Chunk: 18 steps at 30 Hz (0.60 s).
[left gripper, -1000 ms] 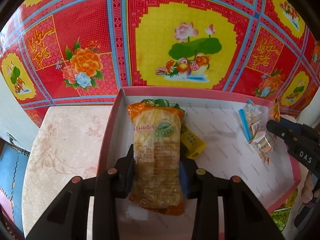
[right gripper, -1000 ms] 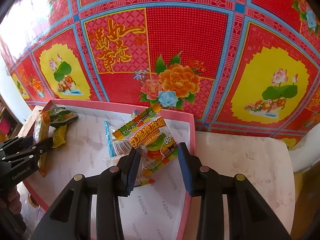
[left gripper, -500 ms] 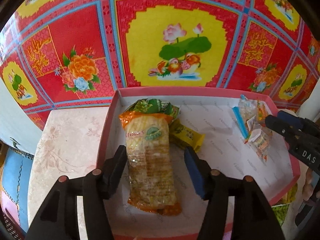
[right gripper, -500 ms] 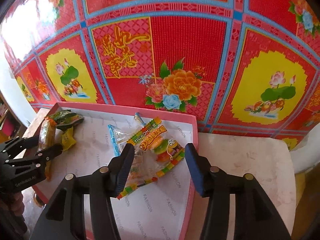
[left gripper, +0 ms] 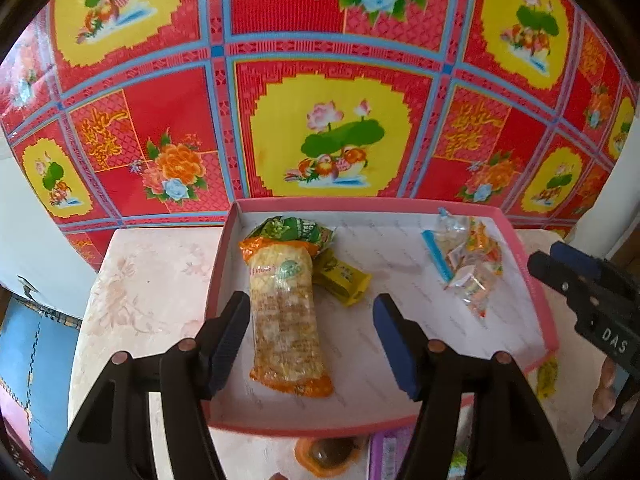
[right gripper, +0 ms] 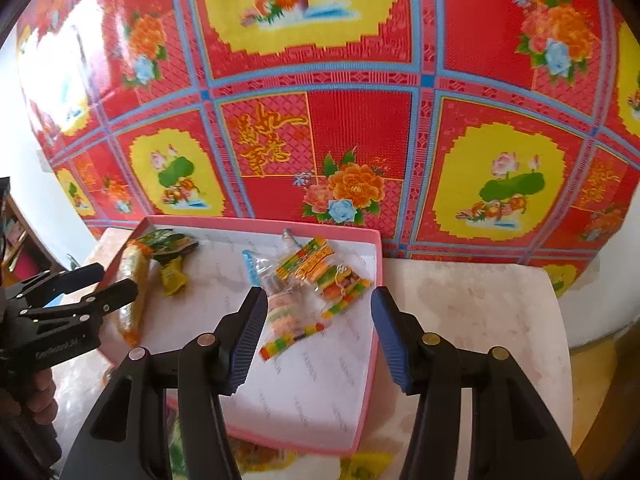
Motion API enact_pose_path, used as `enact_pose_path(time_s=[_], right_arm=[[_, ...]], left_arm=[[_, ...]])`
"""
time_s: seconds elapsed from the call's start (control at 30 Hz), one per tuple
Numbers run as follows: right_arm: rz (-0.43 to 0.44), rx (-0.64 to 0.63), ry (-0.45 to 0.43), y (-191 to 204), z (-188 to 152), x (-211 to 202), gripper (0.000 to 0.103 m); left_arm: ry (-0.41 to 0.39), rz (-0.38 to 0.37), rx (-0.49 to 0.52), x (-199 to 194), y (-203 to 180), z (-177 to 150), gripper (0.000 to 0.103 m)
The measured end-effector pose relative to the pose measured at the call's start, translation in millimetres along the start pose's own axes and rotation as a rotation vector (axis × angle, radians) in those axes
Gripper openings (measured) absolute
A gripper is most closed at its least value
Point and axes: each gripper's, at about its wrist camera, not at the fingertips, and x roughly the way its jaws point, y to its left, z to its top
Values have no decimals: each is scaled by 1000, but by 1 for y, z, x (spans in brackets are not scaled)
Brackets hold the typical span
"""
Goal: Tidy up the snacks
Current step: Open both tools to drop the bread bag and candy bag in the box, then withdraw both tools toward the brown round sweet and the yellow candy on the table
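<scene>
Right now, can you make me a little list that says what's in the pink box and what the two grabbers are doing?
box: pink-rimmed tray, white inside
left side of it: long orange cracker pack, green packet, yellow packet
right side of it: clear bags of colourful gummy candy
left gripper: jaws opening, cracker pack below, not pinched
right gripper: open above the candy, holding nothing

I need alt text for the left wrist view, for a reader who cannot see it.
The left gripper, jaws opening, hovers above a long orange snack pack lying in a pink-rimmed box. A yellow packet lies beside it; a clear candy bag lies further right.
</scene>
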Motion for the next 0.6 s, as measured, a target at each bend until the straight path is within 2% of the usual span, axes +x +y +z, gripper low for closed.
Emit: enact_pose_path(time_s=[0.27,0.6], right_arm=[[-4,9,-4,4,-16,-28,55],[-17,30,4,3,-34,-52,55]], left_arm=[[-7,0,-14,-24,28,-12,67],[-11,3,-23,-49,24,-21,67]])
